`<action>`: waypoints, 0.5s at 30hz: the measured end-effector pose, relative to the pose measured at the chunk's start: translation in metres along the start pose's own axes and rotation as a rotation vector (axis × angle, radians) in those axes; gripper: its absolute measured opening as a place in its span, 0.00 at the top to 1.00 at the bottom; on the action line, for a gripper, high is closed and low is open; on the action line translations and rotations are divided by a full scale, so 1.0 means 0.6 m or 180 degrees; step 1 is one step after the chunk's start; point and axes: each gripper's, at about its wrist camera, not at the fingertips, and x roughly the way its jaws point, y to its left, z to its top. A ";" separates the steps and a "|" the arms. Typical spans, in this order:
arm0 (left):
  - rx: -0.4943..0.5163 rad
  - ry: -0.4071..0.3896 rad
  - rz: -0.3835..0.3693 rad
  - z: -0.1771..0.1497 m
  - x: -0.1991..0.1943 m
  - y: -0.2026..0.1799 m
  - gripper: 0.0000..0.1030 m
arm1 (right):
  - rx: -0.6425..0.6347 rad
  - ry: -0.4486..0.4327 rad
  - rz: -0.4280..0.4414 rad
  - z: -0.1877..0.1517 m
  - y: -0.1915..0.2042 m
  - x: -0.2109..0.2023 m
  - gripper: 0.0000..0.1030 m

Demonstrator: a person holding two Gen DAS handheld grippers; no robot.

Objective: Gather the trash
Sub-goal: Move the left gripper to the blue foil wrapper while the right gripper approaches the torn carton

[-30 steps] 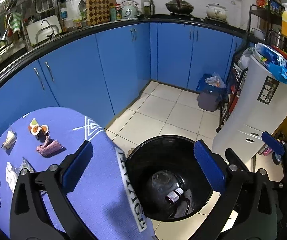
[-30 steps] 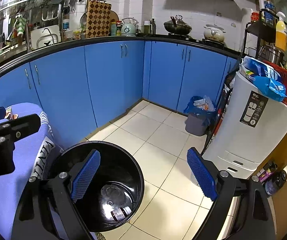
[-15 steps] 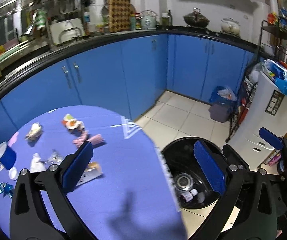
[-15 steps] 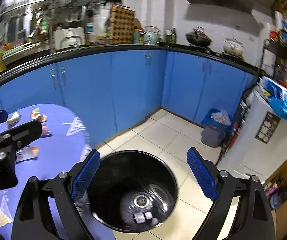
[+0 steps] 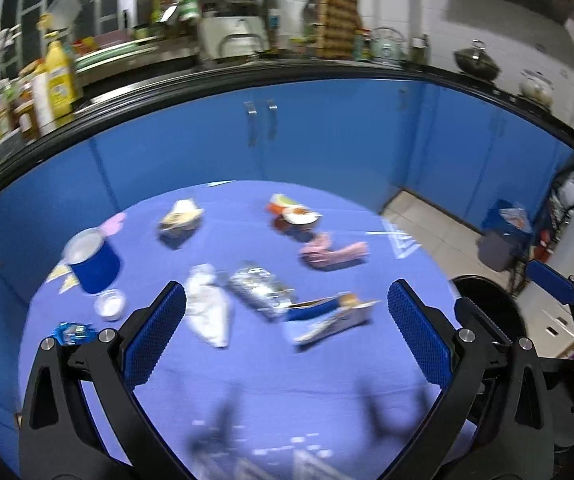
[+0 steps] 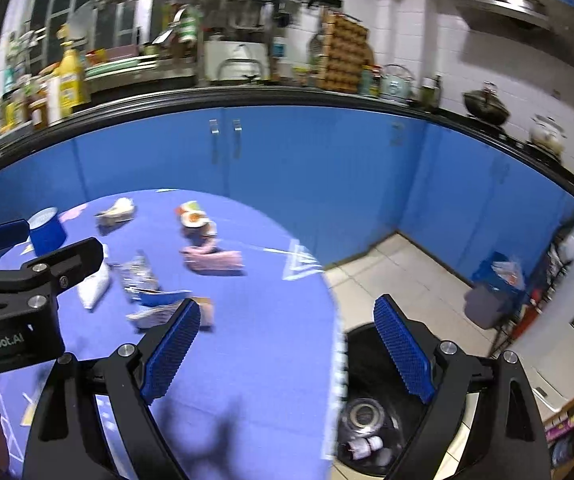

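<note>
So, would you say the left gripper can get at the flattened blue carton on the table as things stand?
Probably yes. The left gripper is open and empty, and the flattened blue carton lies ahead between its fingers on the table with nothing covering it; only the silver wrapper crowds its far-left end.

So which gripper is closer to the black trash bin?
Right. The right gripper hangs over the table's edge with the black trash bin just below its right finger; the left gripper hovers over the blue table, bin off to its right.
</note>
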 end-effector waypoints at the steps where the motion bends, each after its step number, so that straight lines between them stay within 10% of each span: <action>1: -0.0020 -0.0003 0.0047 -0.003 0.000 0.015 0.03 | -0.0031 0.0008 0.0046 0.002 0.016 0.004 0.16; 15: -0.0456 0.0215 0.0656 -0.078 0.019 0.213 0.03 | -0.0479 0.0227 0.0373 -0.006 0.162 0.068 0.16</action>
